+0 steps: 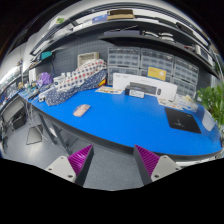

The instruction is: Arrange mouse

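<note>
A small pale pinkish mouse (81, 110) lies on the blue table (130, 125), towards its left part, well beyond my fingers. A dark square mouse pad (182, 121) lies on the table's right part. My gripper (114, 160) is held back from the table's front edge, over the grey floor. Its two fingers with magenta pads (80, 158) stand wide apart with nothing between them.
A patterned bag (76, 78) lies at the table's far left. A white machine (146, 88) stands at the back. Shelves with boxes line the wall behind. A green plant (212, 100) stands at the right. A chair (16, 112) is at the left.
</note>
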Motion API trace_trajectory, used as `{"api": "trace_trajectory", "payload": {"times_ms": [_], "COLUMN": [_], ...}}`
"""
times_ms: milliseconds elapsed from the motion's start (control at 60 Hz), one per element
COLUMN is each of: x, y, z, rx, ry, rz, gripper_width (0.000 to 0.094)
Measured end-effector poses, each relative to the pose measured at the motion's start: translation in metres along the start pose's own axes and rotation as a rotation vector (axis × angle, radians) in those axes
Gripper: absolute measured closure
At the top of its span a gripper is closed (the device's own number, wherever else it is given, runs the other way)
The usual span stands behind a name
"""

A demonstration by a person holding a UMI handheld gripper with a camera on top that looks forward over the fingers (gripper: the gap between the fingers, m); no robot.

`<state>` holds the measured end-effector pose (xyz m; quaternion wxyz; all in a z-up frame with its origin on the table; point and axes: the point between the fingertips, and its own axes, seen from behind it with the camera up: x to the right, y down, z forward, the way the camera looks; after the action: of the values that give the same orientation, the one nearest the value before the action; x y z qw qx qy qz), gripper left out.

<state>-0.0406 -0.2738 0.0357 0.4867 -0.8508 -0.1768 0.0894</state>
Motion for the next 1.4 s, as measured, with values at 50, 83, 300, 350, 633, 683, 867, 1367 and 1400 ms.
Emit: {"api": "trace_trajectory", "payload": {"times_ms": [50, 83, 300, 350, 633, 683, 867, 1367, 1400], "x": [-0.025, -0.04, -0.123, -0.138, -0.168, -0.168, -0.162, -0.098, -0.072], "y": [-0.002, -0.004, -0.037, -0.047, -0.088, -0.09, -0.1, -0.163, -0.183], "z": [0.018, 0.028, 0.097, 0.115, 0.221, 0.235, 0.256, 0.231, 0.22], "rx": [-0.008, -0.014, -0.033, -0.035, -0.079, -0.097, -0.123, -0.076, -0.042], "ry": [-0.005, -0.01, -0.043, -0.043, 0.031, 0.046, 0.091, 0.037, 0.048], "rz": [0.001, 0.005, 0.027, 0.032, 0.075, 0.083, 0.122, 0.166, 0.159], "gripper_width": [0.0123, 0.0124, 0.0115, 0.0114, 0.0196, 0.0257, 0.0475, 0.0612, 0.0612]}}
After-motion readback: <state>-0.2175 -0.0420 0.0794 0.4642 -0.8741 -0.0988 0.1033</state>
